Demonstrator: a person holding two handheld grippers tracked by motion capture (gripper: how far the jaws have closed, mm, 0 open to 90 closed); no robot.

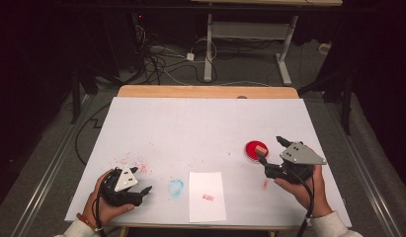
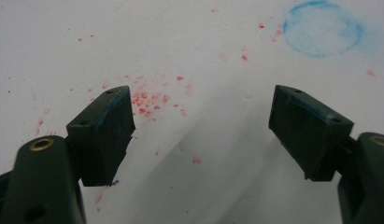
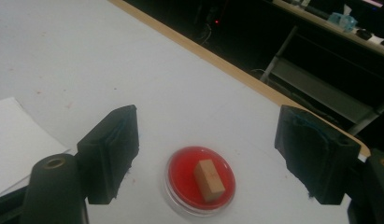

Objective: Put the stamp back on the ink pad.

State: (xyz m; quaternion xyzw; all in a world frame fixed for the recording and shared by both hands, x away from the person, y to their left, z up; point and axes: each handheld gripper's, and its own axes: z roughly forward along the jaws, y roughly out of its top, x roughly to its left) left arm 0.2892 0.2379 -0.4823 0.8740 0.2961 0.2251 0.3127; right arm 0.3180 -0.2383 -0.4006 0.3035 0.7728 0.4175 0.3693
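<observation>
A small wooden stamp block (image 3: 209, 180) lies on its side in a round red ink pad (image 3: 180, 175), a shallow dish with a glossy wet-looking face. Seen from the right tool (image 3: 206, 156), the ink pad sits just ahead and below, between the two widely parted black jaws, which hold nothing; the block's long axis runs obliquely across the gap. In the high view the right tool (image 1: 269, 148) is just beside the ink pad (image 1: 252, 153), while the left tool (image 1: 143, 192), jaws likewise apart and empty, rests well away from it beyond the white paper sheet (image 1: 206, 185) bearing a red imprint (image 1: 208, 197). The surface (image 1: 190, 123) is matte white, speckled red, with a blue ring stain (image 1: 175, 187).
</observation>
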